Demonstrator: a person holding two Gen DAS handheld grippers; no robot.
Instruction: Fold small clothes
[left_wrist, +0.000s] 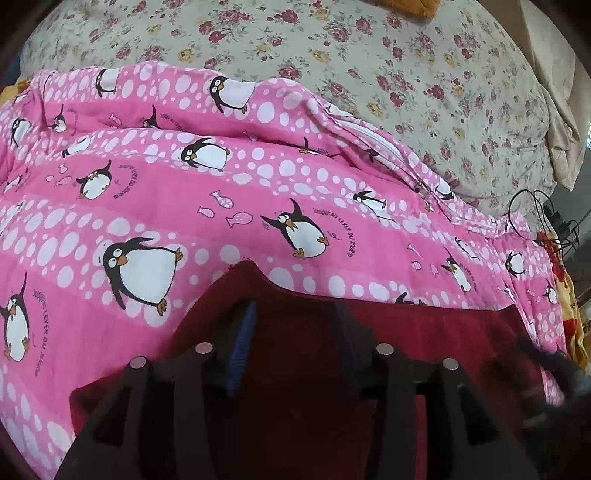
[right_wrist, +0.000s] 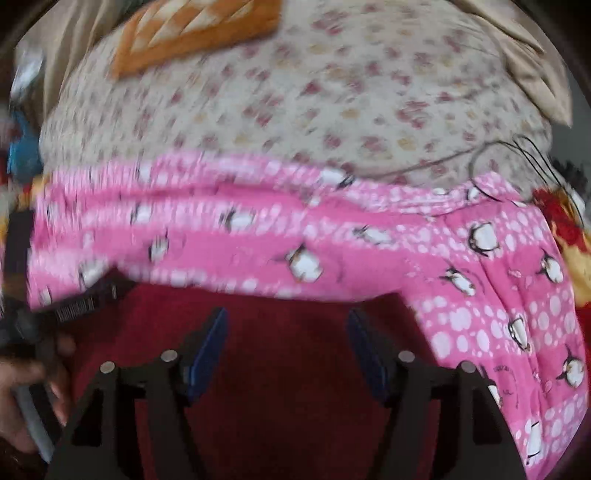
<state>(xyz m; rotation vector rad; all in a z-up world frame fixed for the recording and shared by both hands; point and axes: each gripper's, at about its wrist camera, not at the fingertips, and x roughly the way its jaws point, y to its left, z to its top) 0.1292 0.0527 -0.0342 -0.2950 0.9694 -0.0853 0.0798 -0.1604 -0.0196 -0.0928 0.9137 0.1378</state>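
Observation:
A dark red garment (left_wrist: 424, 332) lies flat on a pink penguin-print blanket (left_wrist: 221, 192) at the near edge. My left gripper (left_wrist: 295, 314) hangs over the garment with its blue-padded fingers (left_wrist: 245, 332) apart and nothing between them. In the right wrist view the same red garment (right_wrist: 288, 332) fills the bottom, and my right gripper (right_wrist: 286, 321) is open above it, empty. That view is motion-blurred. The left gripper (right_wrist: 85, 299) shows at its left edge, held by a hand (right_wrist: 22, 373).
The pink blanket (right_wrist: 332, 251) lies on a floral bedsheet (left_wrist: 332, 66). Black cables (left_wrist: 543, 218) and a red-yellow cloth (left_wrist: 569, 306) are at the right edge. An orange patterned cloth (right_wrist: 195, 29) lies at the far side. Beige fabric (left_wrist: 554, 92) is at the far right.

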